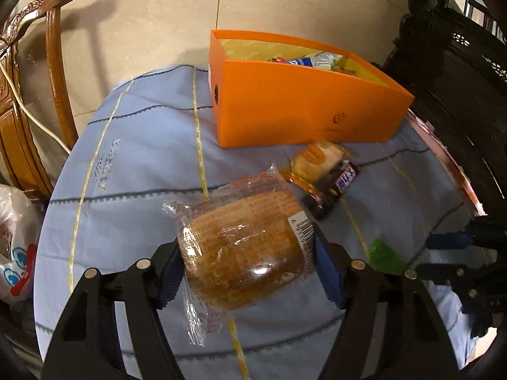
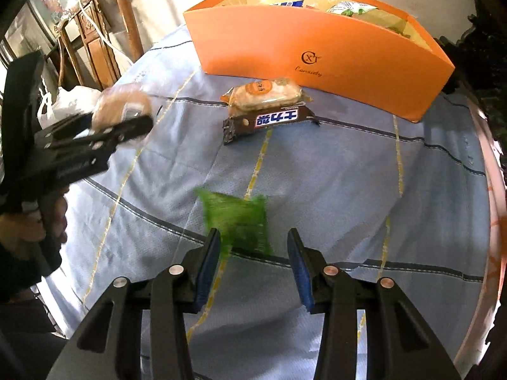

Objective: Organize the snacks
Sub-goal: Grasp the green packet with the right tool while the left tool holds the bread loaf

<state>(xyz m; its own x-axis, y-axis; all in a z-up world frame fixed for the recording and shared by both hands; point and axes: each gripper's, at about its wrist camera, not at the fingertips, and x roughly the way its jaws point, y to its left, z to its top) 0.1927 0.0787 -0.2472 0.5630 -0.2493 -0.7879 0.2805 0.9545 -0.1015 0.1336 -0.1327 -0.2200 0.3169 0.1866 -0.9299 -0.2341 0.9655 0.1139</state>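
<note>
My left gripper is shut on a round bread roll in a clear wrapper and holds it above the blue tablecloth. From the right wrist view the same roll shows blurred at the left, in the left gripper. My right gripper points steeply down with a blurred green packet pinched at its fingertips. Near the orange box lie a wrapped pale cake and a brown chocolate bar. The box holds several wrapped snacks.
A carved wooden chair with a white cable stands left of the round table. A white plastic bag sits at the table's left edge. Dark carved furniture stands behind the box. A pink rim bounds the table's right side.
</note>
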